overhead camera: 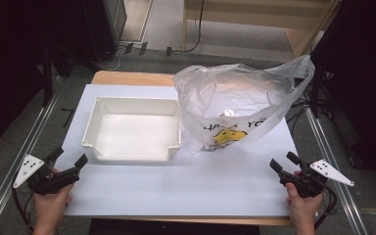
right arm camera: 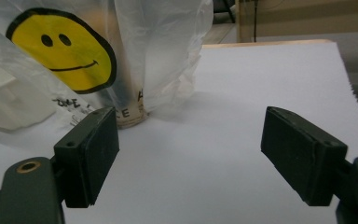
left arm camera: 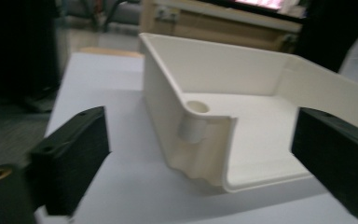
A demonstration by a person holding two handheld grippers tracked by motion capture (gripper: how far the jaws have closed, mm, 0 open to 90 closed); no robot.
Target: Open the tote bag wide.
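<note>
Between the spread fingers of the left gripper (overhead camera: pixel 69 157), as the left gripper view shows, sits the near corner of the white bin (left arm camera: pixel 223 140), a little way ahead of the tips and not touched by them; nothing is held. That gripper's own point in its view falls at the gap between the pads (left arm camera: pixel 200 163). Ahead of the right gripper (overhead camera: pixel 284 161), whose fingers (right arm camera: pixel 93 154) are also released and hold nothing, the plastic bag (right arm camera: pixel 74 56) with its yellow smiley stands beyond the left fingertip, apart from it. Both bin (overhead camera: pixel 132 128) and bag (overhead camera: pixel 235 105) rest on the white table sheet (overhead camera: pixel 200 186), touching each other, well ahead of both grippers.
</note>
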